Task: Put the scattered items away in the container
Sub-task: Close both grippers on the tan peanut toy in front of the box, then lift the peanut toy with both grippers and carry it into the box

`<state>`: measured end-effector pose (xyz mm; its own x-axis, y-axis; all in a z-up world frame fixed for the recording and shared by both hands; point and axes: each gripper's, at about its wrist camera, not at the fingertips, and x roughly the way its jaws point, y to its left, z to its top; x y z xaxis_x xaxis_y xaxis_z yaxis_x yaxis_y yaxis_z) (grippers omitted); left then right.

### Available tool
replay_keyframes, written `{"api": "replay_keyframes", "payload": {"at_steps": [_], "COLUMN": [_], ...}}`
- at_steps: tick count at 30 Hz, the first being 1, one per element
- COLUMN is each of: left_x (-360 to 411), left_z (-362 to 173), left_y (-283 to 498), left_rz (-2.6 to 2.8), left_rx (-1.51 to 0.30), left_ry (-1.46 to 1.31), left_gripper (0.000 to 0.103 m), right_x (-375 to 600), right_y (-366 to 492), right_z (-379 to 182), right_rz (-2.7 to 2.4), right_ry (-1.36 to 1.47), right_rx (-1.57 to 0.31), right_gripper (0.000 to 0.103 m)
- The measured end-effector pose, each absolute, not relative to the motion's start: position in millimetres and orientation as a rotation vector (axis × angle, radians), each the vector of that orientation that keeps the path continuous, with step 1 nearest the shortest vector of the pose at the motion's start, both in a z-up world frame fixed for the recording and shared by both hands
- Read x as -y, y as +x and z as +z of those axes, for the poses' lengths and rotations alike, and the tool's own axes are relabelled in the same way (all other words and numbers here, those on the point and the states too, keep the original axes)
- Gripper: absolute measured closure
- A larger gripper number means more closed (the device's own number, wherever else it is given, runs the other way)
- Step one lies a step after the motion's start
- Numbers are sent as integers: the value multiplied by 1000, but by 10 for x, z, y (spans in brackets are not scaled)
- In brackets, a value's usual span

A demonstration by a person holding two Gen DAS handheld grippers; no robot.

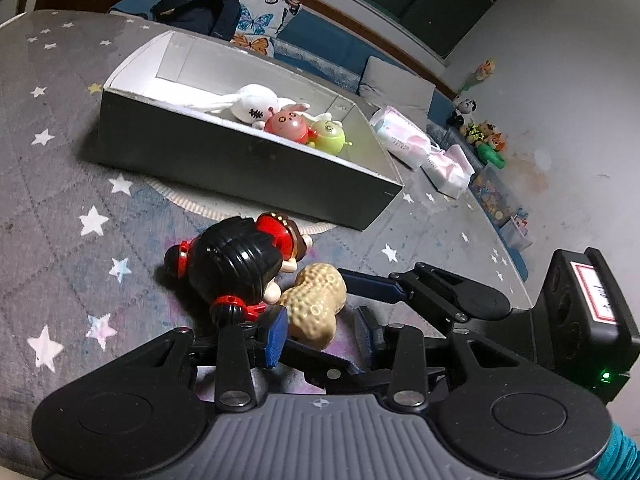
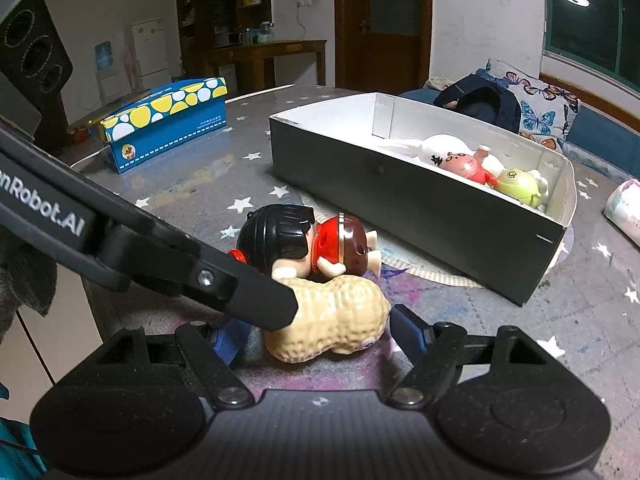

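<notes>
Both grippers reach down toward a tan peanut toy [image 1: 316,304] lying on a grey star-patterned mat [image 1: 60,184]. The left gripper [image 1: 320,338] is released, its blue pads on either side of the peanut's near end without pressing on it. The right gripper [image 2: 316,338] is also released, jaws spread wide around the same peanut, and a black finger of the left gripper crosses over the peanut's left end in the right wrist view.

The peanut lies on its side, its long axis running roughly left to right in the right wrist view. Touching its far side is a doll [image 2: 304,240] with black hair and a red outfit, also lying down, head to the left.

Beyond the peanut sits the container, a long open box [image 2: 420,216] with dark outer walls and a white inside. It holds a white plush rabbit [image 1: 256,106], a pink round toy [image 1: 286,126] and a green round toy [image 1: 330,136], grouped toward one end.

Left of the box, farther off, stands a blue box with yellow and white spots [image 2: 168,120].
</notes>
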<state>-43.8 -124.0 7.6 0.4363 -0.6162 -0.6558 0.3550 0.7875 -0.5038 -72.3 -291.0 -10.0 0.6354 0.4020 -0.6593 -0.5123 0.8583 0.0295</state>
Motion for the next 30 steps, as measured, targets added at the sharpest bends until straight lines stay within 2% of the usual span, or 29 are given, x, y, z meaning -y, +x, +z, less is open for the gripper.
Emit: {"api": "replay_keyframes", "payload": {"at_steps": [11,18,30], "left_x": [1264,1270,1279], "left_z": [22,18,121], "left_y": [-395,-380,-415], "left_rz": [-564,-555,-591], "left_rx": [-962,-966,-939], "left_ry": [-307,-315,-311], "left_gripper": [64,64,64], "right_x": [2900,2915,2953], "right_y": [-697,-671,-741], "right_z": [-142,-149,-34], "right_rz": [526,514,496], "right_ry": [-172,-179,-189], "right_rx": [-715,-713,-678], "right_gripper": [26,34,34]}}
